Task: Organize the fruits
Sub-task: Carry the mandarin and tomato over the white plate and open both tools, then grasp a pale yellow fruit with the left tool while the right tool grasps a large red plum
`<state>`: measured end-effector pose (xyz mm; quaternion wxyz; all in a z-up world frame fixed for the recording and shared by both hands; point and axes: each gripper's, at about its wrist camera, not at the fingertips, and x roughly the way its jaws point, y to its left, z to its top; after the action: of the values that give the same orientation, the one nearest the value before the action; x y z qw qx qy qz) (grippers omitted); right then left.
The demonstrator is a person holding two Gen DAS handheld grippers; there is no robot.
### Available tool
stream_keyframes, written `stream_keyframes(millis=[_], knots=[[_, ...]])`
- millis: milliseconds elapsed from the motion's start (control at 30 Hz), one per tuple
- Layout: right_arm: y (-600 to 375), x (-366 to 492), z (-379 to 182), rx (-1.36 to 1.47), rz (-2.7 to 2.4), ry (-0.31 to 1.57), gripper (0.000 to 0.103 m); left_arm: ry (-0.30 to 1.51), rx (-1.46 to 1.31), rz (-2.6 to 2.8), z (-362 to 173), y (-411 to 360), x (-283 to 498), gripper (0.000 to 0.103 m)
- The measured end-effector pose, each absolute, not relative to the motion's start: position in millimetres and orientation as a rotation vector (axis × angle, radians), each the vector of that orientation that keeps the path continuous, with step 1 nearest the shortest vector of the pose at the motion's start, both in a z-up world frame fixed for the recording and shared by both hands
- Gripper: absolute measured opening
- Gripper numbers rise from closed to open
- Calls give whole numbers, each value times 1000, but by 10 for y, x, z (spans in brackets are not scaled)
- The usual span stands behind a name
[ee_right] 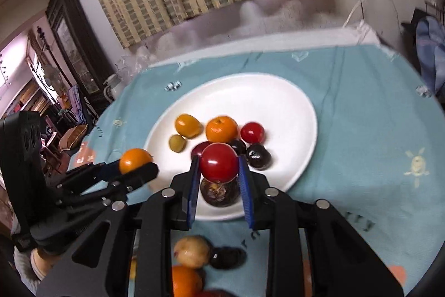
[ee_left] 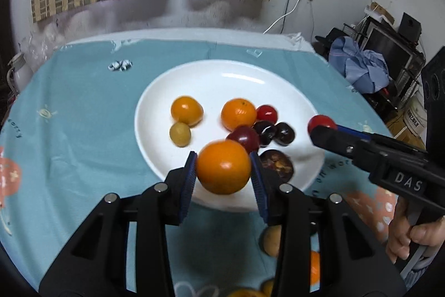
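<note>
The left tongs (ee_left: pixel 224 167) are matte black plastic, built of angular linked bars with long open slots cut through them. Four round silver pins sit across the joints. Each finger carries a blue ribbed pad (ee_left: pixel 190 180) on its inner face. The right tongs (ee_right: pixel 218 171) have the same black frame, silver pins and blue ribbed pads. Seen from the left camera at 3 o'clock, their body bears raised white letters "DAS" and a small silver screw, above a black pistol-style handle with a pale trigger loop, gripped by a bare hand (ee_left: pixel 411 241).
</note>
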<state>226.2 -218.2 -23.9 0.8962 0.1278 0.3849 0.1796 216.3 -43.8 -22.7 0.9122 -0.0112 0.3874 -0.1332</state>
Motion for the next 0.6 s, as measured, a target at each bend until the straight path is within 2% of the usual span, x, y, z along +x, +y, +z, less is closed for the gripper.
stream_keyframes(millis=[33,67,100,300,333,367,433,500,600], knots=[[-2196,2303,-290,273,369,819,28,799,-17,-271,-255,-436,2178,67],[-2221,2339,-327,285,369,849,28,784,-18,-267,-256,-421,2171,84],[-2258,2345,-326,304,370,855,28,767,-23,-261,-243,-392,2147,90],[-2419,2049,19,386,412,757,31,738,-76,-221,-141,-190,1997,96],[-2428,1987,75,395,423,742,45,737,-86,-218,-142,-153,1942,97],[-2429,1913,139,403,426,706,69,735,-109,-212,-148,-91,1863,99],[-2374,1874,222,370,394,611,69,737,-158,-210,-170,6,1743,99],[-2274,1972,217,300,337,616,69,743,-205,-206,-208,93,1640,99],[-2363,1819,243,388,412,617,69,717,-229,-170,-237,216,1386,99]])
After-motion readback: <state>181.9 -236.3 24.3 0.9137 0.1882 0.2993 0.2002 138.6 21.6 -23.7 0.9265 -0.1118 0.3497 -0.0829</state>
